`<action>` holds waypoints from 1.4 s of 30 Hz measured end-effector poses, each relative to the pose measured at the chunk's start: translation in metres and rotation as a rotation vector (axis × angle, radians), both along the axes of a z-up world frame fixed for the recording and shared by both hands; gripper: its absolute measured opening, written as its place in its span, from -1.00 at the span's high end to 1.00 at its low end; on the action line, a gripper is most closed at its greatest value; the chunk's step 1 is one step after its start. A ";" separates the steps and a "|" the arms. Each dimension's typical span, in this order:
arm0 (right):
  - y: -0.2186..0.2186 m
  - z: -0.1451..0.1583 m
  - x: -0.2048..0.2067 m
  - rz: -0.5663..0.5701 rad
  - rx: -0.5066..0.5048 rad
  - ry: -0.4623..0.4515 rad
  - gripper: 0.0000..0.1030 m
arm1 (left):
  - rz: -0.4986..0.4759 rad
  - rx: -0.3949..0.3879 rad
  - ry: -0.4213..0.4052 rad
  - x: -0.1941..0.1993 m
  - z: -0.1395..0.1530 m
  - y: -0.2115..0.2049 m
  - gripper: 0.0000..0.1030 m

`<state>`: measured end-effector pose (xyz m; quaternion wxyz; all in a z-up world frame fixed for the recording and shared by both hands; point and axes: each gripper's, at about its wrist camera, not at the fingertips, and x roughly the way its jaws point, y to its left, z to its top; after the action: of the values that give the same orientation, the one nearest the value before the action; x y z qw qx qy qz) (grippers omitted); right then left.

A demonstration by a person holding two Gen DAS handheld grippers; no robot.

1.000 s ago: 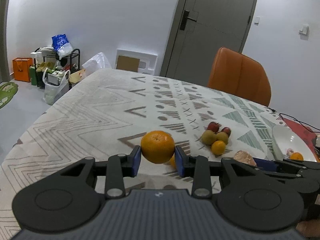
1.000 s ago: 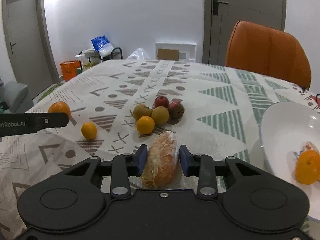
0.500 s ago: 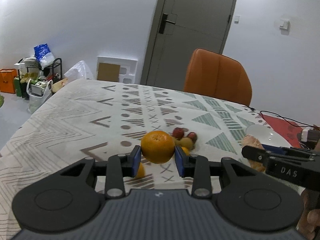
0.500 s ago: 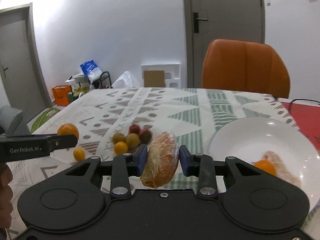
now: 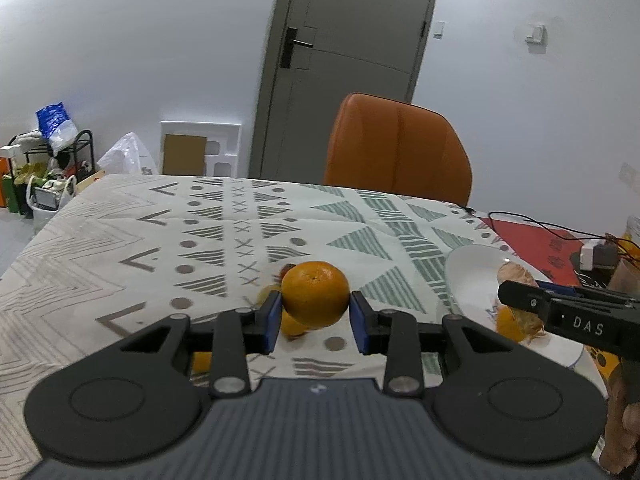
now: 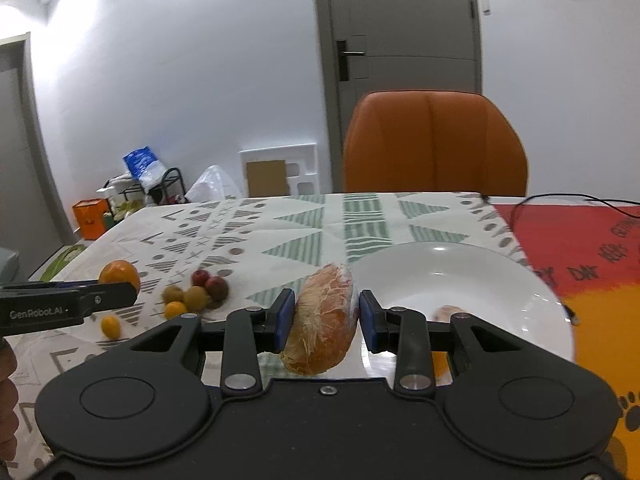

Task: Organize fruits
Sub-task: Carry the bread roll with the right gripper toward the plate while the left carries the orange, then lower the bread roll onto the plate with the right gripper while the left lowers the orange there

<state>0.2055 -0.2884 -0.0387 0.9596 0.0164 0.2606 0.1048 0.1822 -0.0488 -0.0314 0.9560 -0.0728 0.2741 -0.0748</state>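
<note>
My left gripper (image 5: 315, 316) is shut on a large orange (image 5: 315, 294), held above the patterned tablecloth. In the right wrist view that orange (image 6: 120, 274) shows at the left, past the left gripper's fingers (image 6: 112, 294). My right gripper (image 6: 326, 318) is shut on a film-wrapped peeled citrus piece (image 6: 324, 320), just left of the white plate (image 6: 480, 272). On the plate (image 5: 468, 272) lie a small orange (image 5: 506, 320) and another peeled piece (image 6: 450, 312), partly hidden by the right gripper. Several small fruits (image 6: 200, 294) cluster on the cloth, with one small orange (image 6: 111, 326) apart.
An orange chair (image 5: 396, 148) stands at the table's far edge, with a grey door behind it. A red mat (image 6: 580, 240) with a black cable (image 5: 540, 228) covers the table's right end. Bags and a rack (image 5: 48, 168) stand on the floor at far left.
Both grippers have travelled to the right and risen slightly, each keeping its fruit. The plate has come closer in both views and the fruit cluster has slid to the left.
</note>
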 end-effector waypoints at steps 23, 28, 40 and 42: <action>-0.078 -0.016 0.007 -0.141 0.039 0.003 0.36 | -0.112 0.064 0.006 0.015 0.001 -0.080 0.33; -0.090 -0.017 0.008 -0.187 0.034 -0.004 0.25 | -0.150 0.077 0.008 0.020 -0.002 -0.100 0.33; -0.094 -0.016 -0.010 -0.226 0.016 -0.021 -0.77 | -0.214 0.094 0.027 0.030 -0.006 -0.134 0.32; -0.088 -0.017 -0.015 -0.244 -0.018 -0.037 -0.81 | -0.208 0.102 0.023 0.029 -0.007 -0.136 0.22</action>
<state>0.1902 -0.3768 -0.0555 0.9699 0.0374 0.2400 -0.0149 0.2117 -0.1846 -0.0385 0.9424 0.0038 0.2944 -0.1588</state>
